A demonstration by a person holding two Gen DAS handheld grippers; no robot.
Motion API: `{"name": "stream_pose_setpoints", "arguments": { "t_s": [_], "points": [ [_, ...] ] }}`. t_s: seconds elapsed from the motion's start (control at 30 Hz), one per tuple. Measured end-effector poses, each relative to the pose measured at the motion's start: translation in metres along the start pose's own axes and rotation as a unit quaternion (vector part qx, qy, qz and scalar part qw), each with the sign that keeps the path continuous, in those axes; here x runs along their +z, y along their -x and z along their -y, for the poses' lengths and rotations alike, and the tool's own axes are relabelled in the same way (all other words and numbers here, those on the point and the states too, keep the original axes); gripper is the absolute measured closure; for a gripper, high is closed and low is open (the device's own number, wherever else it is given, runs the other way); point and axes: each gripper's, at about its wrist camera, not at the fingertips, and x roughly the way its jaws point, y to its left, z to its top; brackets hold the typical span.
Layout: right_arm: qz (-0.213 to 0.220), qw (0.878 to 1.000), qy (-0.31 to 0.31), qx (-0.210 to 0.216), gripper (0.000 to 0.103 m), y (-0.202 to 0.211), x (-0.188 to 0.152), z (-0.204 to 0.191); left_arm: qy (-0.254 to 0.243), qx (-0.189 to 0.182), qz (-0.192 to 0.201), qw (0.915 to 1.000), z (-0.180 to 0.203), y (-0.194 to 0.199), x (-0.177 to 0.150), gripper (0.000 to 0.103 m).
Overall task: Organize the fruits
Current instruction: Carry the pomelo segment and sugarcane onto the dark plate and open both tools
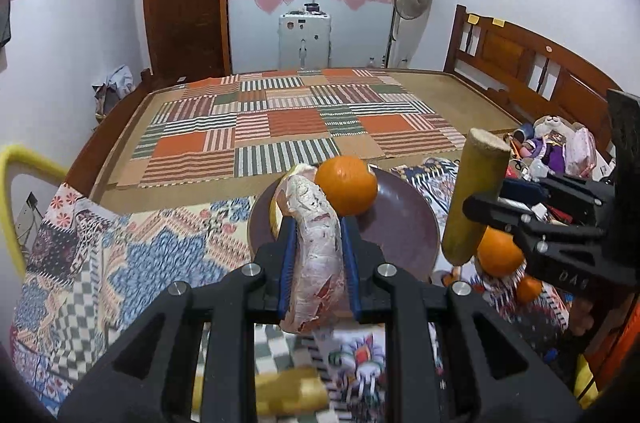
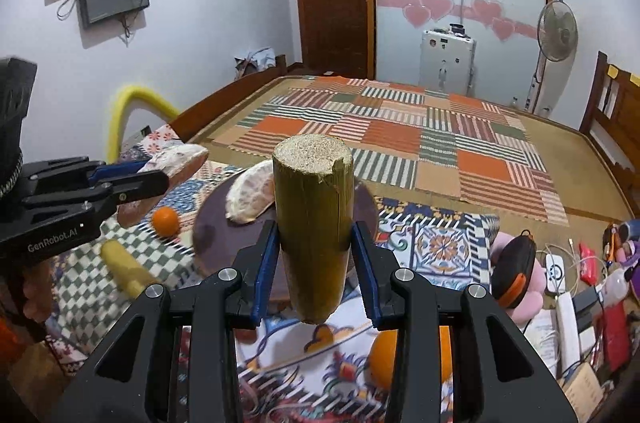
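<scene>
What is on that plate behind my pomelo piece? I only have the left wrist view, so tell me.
Observer: A peeled pomelo wedge lies on the plate, seen whole in the right wrist view.
Operator: Check the orange. Say whether it is on the plate.
Observer: No. The orange lies on the checked cloth, beside the plate's left rim.
Operator: Name the yellow blur at the bottom of my picture.
Observer: It looks like a cut cane piece, lying on that cloth near the orange.
</scene>
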Motion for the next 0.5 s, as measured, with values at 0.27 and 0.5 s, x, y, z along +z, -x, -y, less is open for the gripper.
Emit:
{"name": "stream_pose_setpoints", "arguments": {
  "t_s": [0.27,0.5],
  "points": [
    [-0.023,1.000,-0.009,-0.007,0.069,-0.032,0.012,0.011,0.003,0.010,-0.004,0.9999,0.002,-0.039,0.023,0.081],
    [-0.045,0.999,-0.007,-0.013,0.069,-0.055,0.022,0.009,0.003,0.025,-0.022,0.9994,0.004,-0.068,0.025,0.081]
  ]
}}
